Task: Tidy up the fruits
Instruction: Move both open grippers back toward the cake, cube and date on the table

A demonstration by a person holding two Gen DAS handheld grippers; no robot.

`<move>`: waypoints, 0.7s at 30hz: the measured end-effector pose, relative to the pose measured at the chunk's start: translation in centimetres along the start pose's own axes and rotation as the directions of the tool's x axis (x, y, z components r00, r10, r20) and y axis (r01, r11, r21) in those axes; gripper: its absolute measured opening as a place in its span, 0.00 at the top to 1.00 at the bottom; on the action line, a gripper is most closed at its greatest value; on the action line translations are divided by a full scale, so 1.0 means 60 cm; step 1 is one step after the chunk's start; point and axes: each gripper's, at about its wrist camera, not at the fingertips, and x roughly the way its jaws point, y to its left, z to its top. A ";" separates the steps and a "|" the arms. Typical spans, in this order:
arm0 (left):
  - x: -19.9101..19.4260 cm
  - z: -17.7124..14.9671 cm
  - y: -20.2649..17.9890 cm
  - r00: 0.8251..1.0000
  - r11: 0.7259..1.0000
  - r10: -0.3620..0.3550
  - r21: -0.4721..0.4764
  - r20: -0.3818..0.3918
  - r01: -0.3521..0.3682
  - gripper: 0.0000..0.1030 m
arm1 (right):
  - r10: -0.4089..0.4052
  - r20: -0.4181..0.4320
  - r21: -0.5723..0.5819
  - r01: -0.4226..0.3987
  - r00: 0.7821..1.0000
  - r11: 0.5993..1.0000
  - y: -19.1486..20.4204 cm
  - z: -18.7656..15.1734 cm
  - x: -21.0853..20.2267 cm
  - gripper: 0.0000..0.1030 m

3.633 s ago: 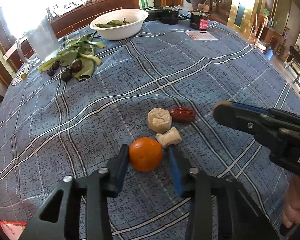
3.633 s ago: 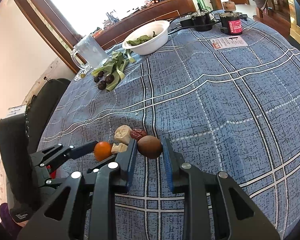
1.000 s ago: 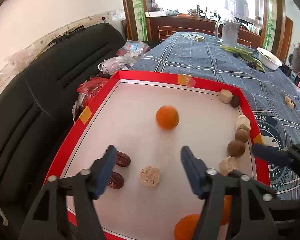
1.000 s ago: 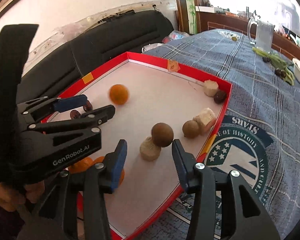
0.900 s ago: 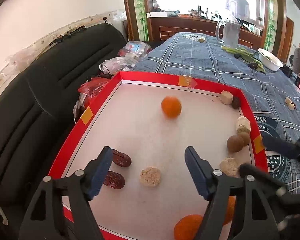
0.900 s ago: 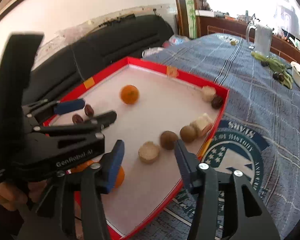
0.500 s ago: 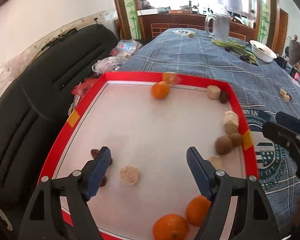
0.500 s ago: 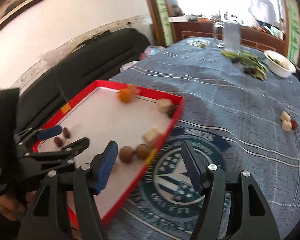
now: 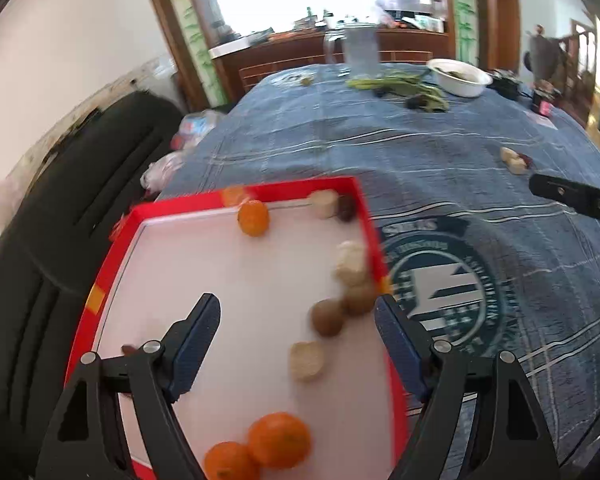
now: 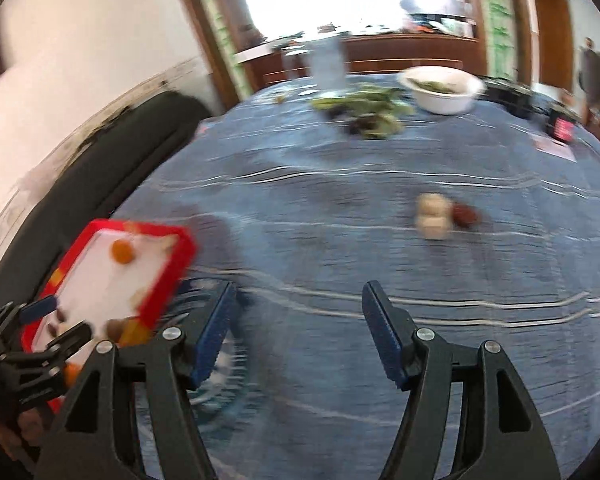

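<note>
My left tool (image 9: 296,336) and right tool (image 10: 296,330) both gape empty now, orange (image 9: 253,218) dropped in the red tray (image 9: 100,268); farther across the surface (image 10: 340,264) pale pieces (image 10: 432,216) wait next.

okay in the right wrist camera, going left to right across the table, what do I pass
red tray → leafy greens → pale fruit chunks → dark red fruit → red-labelled jar
</note>
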 end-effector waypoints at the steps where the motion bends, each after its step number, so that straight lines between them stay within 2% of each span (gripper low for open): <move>1: -0.001 0.003 -0.006 1.000 1.000 -0.007 0.010 0.002 0.007 0.23 | -0.019 -0.003 0.014 0.019 1.000 1.000 -0.022 0.002 0.000 0.35; 5: -0.005 0.021 -0.038 0.999 0.997 -0.037 0.062 0.018 0.036 0.23 | -0.069 -0.014 0.039 0.070 0.997 0.997 -0.080 0.011 0.008 0.35; 11: -0.009 0.043 -0.071 0.997 0.992 -0.069 0.112 0.033 0.065 0.23 | -0.102 -0.031 0.033 0.103 0.994 0.994 -0.114 0.042 0.041 0.36; 15: -0.007 0.053 -0.086 0.997 0.989 -0.070 0.132 0.031 0.065 0.23 | -0.137 -0.064 0.025 0.139 0.988 0.990 -0.124 0.063 0.082 0.50; 17: -0.005 0.060 -0.094 0.997 0.988 -0.069 0.141 0.030 0.064 0.23 | -0.134 -0.097 0.046 0.139 0.986 0.989 -0.132 0.068 0.104 0.61; 19: -0.002 0.070 -0.103 0.997 0.987 -0.067 0.148 0.030 0.062 0.23 | -0.170 -0.082 0.034 0.173 0.982 0.984 -0.131 0.069 0.113 0.66; 20: 0.000 0.075 -0.107 0.997 0.987 -0.066 0.150 0.031 0.061 0.23 | -0.181 -0.082 0.023 0.183 0.980 0.983 -0.130 0.068 0.115 0.73; 21: 0.004 0.083 -0.114 0.998 0.987 -0.062 0.152 0.033 0.057 0.23 | -0.182 -0.073 0.019 0.183 0.981 0.983 -0.131 0.067 0.113 0.73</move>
